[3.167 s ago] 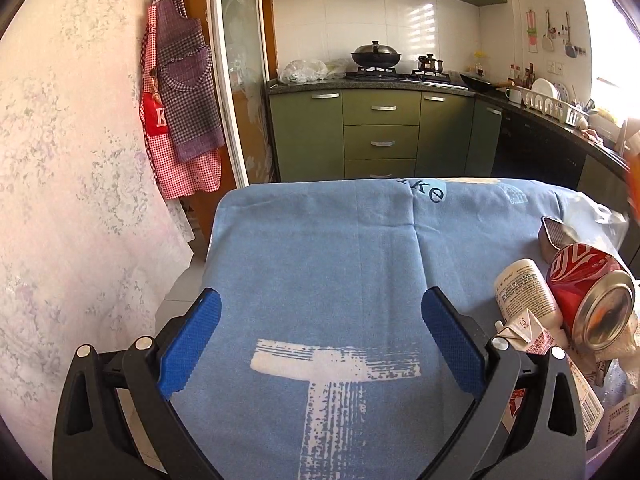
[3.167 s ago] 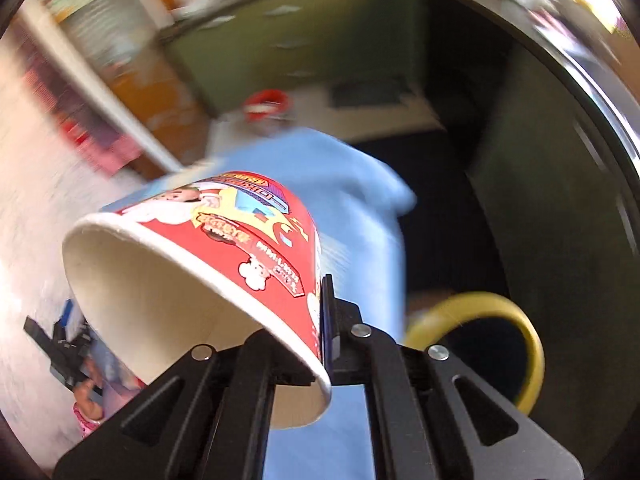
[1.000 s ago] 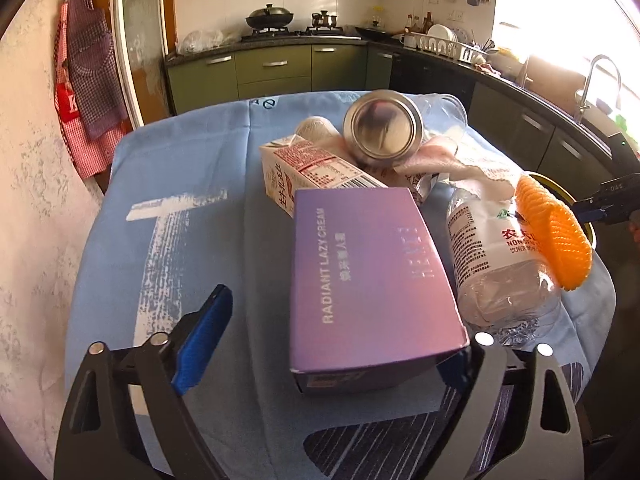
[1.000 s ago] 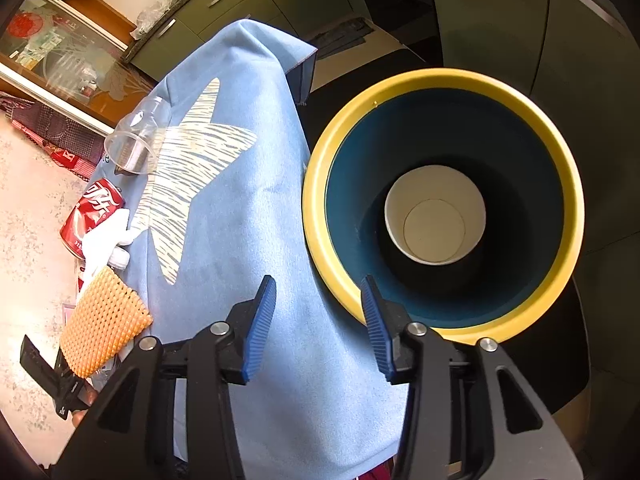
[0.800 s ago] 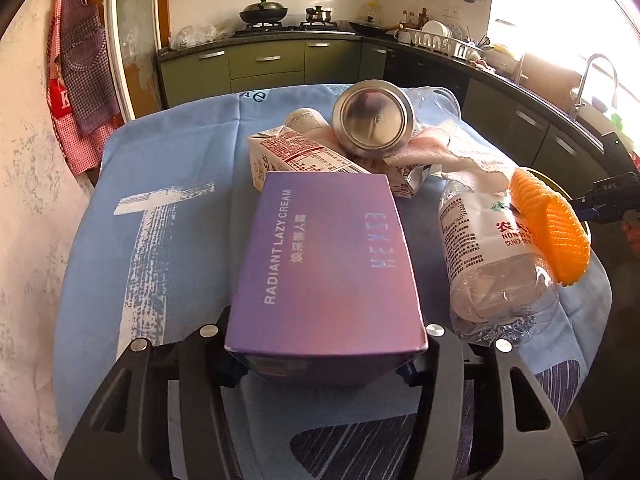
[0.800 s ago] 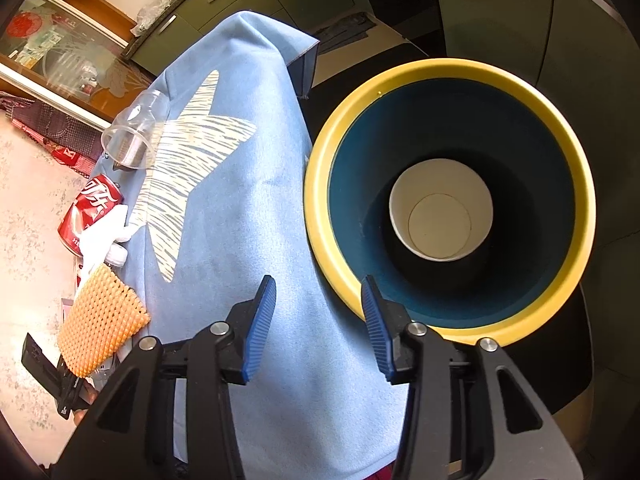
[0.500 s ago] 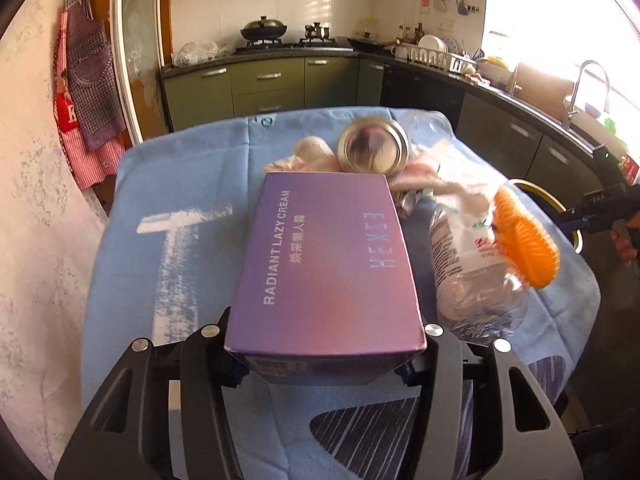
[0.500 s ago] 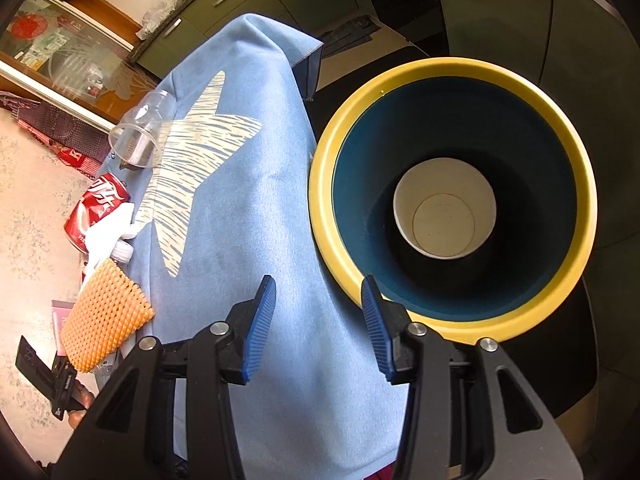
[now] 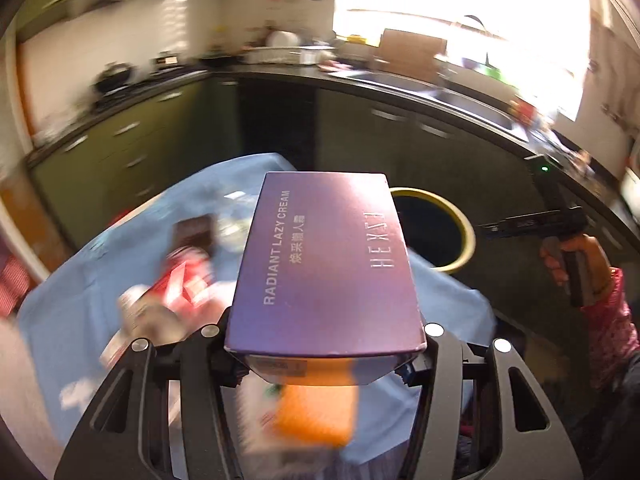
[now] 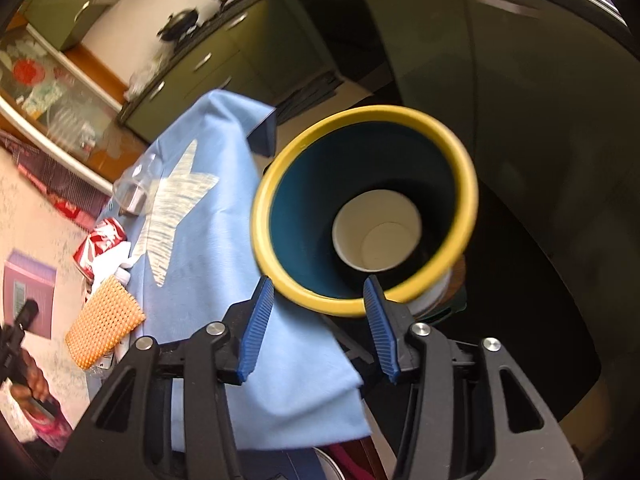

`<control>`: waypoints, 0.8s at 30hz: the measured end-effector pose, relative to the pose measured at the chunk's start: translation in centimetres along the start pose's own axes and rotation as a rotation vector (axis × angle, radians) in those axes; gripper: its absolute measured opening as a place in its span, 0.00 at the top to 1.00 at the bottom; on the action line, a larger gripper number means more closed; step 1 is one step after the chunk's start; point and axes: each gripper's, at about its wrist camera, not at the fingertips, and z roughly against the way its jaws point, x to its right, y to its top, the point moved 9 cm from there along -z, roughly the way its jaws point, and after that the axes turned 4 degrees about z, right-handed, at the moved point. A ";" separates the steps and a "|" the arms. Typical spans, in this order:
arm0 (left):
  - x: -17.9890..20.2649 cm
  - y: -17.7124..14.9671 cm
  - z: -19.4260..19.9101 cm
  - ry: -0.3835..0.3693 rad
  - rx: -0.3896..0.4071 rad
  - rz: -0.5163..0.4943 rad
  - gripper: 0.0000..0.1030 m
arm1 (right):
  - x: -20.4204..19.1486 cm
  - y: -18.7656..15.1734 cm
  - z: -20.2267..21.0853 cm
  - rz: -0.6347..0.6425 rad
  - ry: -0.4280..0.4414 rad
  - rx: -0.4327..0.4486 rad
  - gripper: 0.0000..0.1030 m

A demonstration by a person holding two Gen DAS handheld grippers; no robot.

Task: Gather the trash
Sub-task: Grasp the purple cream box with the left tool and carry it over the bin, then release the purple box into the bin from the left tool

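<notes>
My left gripper (image 9: 322, 364) is shut on a purple "Radiant Lazy Cream" box (image 9: 324, 264) and holds it in the air above the blue-clothed table (image 9: 440, 304). Beyond the box stands the yellow-rimmed bin (image 9: 460, 220). My right gripper (image 10: 318, 286) hovers over the bin's near rim (image 10: 468, 184); its jaws are opening with nothing between them. A white paper cup (image 10: 376, 236) lies inside the bin. On the table lie an orange foam net (image 10: 104, 320), a red can (image 10: 100, 244) and a clear plastic cup (image 10: 132, 192). The right wrist view also catches the purple box (image 10: 30, 296) at far left.
Dark green kitchen cabinets (image 9: 120, 148) and a counter with a sink (image 9: 460, 100) ring the table. A hand in a pink patterned sleeve (image 9: 576, 256) holds the right gripper beside the bin. The blue cloth (image 10: 208, 260) hangs over the table edge next to the bin.
The left gripper shut on the purple box, lifted it off the table and swung it toward the bin. The right gripper drew back and tilted up over the bin.
</notes>
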 end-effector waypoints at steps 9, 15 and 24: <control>13.8 7.3 -13.3 -0.219 -0.194 -0.217 0.48 | 5.2 -2.3 2.4 -0.112 0.009 0.064 0.56; 15.4 8.3 -23.0 -0.156 -0.308 -0.211 0.45 | 8.3 -5.0 3.1 -0.205 0.018 0.073 0.53; 14.5 12.3 -18.7 -0.142 -0.207 -0.149 0.21 | 9.2 -5.8 1.7 -0.238 0.035 0.057 0.50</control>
